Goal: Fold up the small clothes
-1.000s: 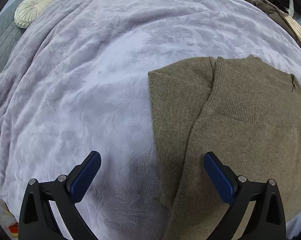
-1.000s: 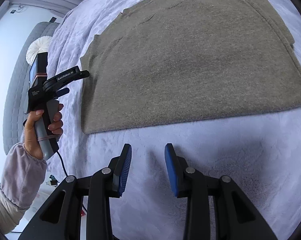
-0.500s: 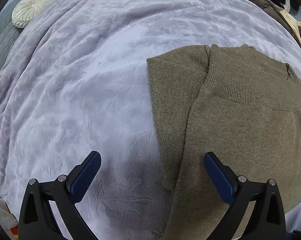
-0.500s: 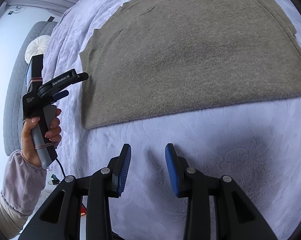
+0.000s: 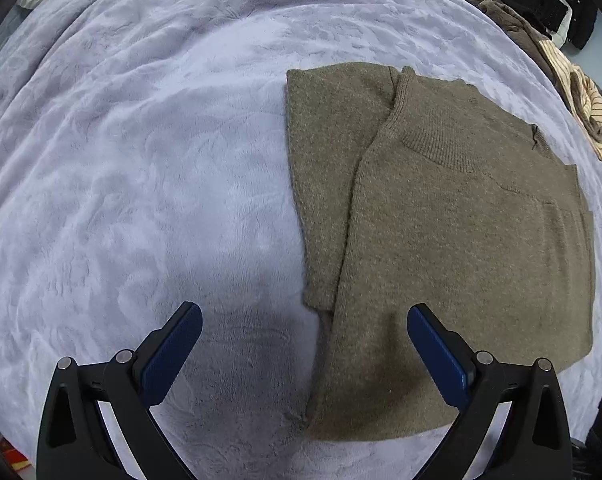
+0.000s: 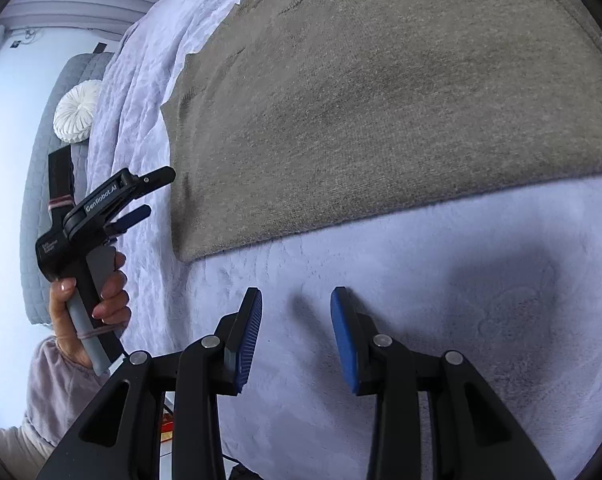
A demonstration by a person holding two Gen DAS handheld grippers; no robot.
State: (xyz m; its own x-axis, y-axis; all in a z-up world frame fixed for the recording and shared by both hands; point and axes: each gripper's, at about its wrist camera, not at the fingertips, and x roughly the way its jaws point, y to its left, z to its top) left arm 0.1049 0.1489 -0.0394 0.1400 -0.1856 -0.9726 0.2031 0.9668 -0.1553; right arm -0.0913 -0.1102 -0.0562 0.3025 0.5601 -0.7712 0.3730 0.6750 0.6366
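Your olive sweater (image 5: 453,248) lies flat on the lavender blanket (image 5: 141,184) covering the bed, one sleeve folded in along its left edge. Your left claw (image 5: 304,334) hangs wide open above that edge, holding nothing; its body reads "GenRobot.AI" in the right wrist view. Your right claw (image 6: 296,320) is partly open and empty, over bare blanket just short of the sweater's near edge.
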